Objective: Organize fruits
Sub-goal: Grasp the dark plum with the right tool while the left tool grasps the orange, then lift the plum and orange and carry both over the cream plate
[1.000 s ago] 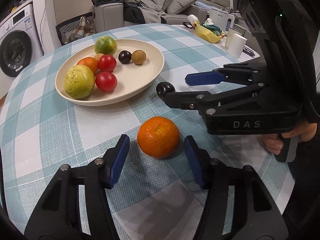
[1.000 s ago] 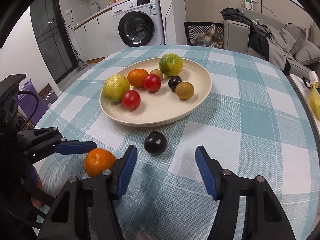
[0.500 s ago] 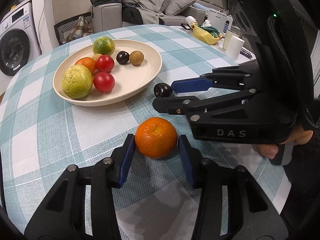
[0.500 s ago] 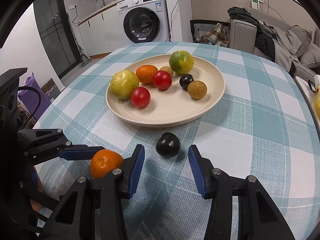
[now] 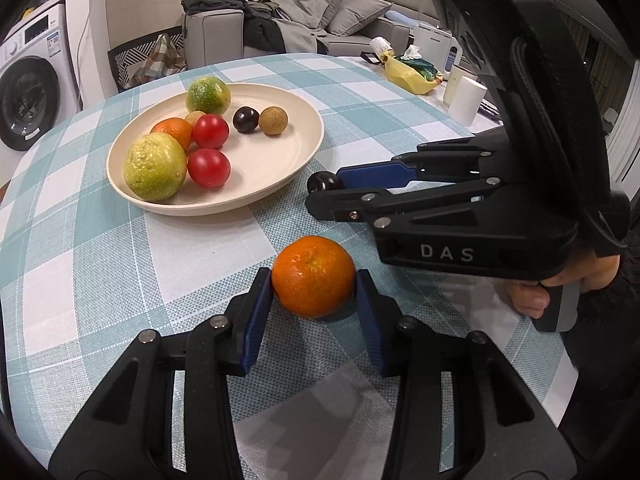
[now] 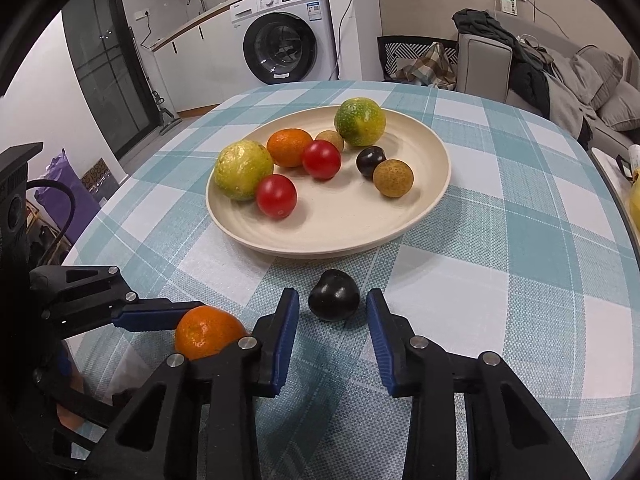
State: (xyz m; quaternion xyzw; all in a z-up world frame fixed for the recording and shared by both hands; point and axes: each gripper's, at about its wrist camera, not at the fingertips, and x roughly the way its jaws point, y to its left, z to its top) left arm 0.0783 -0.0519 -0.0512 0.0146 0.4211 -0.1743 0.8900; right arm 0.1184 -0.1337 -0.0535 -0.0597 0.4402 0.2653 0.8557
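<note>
The left tool (image 5: 314,292) has just been closing and now clamps the mandarin (image 5: 313,276) near the tabletop's (image 5: 80,272) front edge; the right tool (image 6: 332,312), also closing, brackets the dark plum (image 6: 334,295) without touching. Squeeze gently, lift straight, clear the plate (image 6: 340,236) rim

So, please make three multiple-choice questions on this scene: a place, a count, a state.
1. Where is the dark plum that lies off the plate?
A. On the sofa.
B. On the tablecloth, between the right gripper's fingers.
C. Under the plate.
2. How many red tomatoes are on the plate?
A. One.
B. Two.
C. Four.
3. How is the orange at the left gripper?
A. Both pads touch it.
B. Far from it.
C. Cut in halves.
Answers: 1 B, the jaws, just closing, flank it with gaps; 2 B, two show; 3 A, the jaws, just closing, press its sides.
</note>
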